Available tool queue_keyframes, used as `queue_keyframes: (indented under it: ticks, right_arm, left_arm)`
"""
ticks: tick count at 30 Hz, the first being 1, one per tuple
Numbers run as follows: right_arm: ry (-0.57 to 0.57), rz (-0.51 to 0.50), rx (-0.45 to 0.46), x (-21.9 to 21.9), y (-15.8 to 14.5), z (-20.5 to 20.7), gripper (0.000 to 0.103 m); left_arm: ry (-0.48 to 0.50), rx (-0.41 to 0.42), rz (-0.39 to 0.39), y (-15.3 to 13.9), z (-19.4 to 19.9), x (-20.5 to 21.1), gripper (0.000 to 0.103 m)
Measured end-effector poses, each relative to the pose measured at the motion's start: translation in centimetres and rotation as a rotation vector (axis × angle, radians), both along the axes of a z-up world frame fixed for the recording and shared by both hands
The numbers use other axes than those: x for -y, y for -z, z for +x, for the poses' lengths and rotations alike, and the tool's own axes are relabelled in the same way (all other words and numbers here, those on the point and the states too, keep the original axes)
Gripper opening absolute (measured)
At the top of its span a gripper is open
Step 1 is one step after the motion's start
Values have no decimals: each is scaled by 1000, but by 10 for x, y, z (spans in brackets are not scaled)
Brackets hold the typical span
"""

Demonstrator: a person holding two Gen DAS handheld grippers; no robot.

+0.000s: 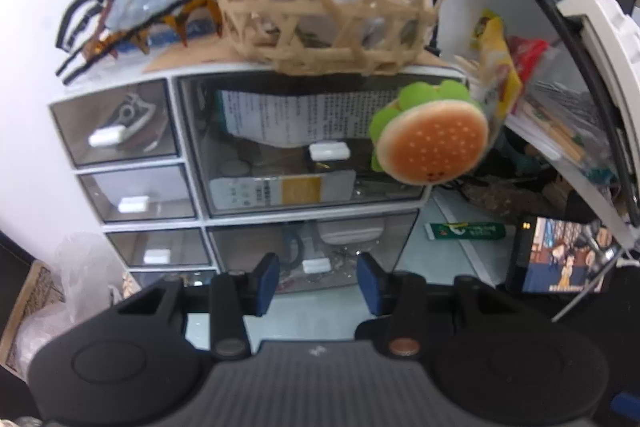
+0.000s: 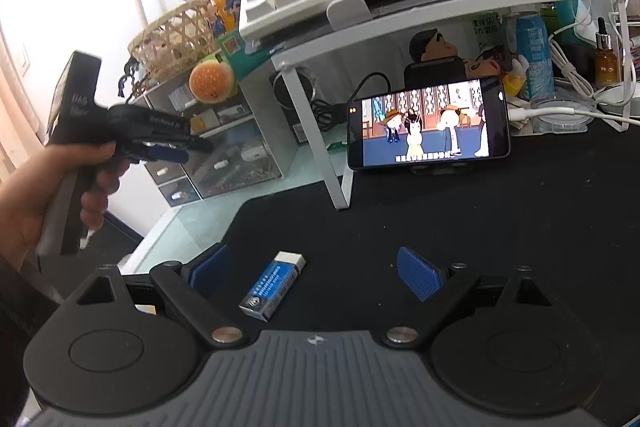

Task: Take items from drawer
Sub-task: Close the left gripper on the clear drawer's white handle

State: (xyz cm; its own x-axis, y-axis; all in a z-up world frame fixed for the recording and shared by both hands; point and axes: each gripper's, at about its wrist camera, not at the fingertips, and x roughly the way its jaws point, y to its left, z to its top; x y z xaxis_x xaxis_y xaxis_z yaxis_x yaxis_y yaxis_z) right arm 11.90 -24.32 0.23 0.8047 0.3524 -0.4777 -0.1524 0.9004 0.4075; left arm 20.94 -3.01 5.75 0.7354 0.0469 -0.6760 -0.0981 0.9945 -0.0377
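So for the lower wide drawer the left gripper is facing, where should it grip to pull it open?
Grip the small white handle at the front centre of the lower wide drawer. It protrudes as a flat tab, so the left gripper, open and aligned, should come straight in from the front, pinching across it.

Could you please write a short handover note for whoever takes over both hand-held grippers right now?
Left hand-held gripper: open, empty, facing the drawer unit, lined up with the white handle of the lower wide drawer but not touching it.
Right hand-held gripper: open, empty, over the black mat, with the blue eraser lying between its fingers, not gripped.
Done: the eraser is already lying out on the mat; whether it came from a drawer cannot be told.
Left: every drawer in view looks shut; pull the lower wide drawer by its handle, then lift items out.
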Motion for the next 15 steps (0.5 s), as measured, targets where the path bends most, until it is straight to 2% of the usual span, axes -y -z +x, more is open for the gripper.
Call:
queue_keyframes:
  ticks: [15]
  right_arm:
    - [26, 33, 67, 3, 25, -2, 94]
  left_arm:
    - [-1, -56, 31, 20, 28, 14, 46]
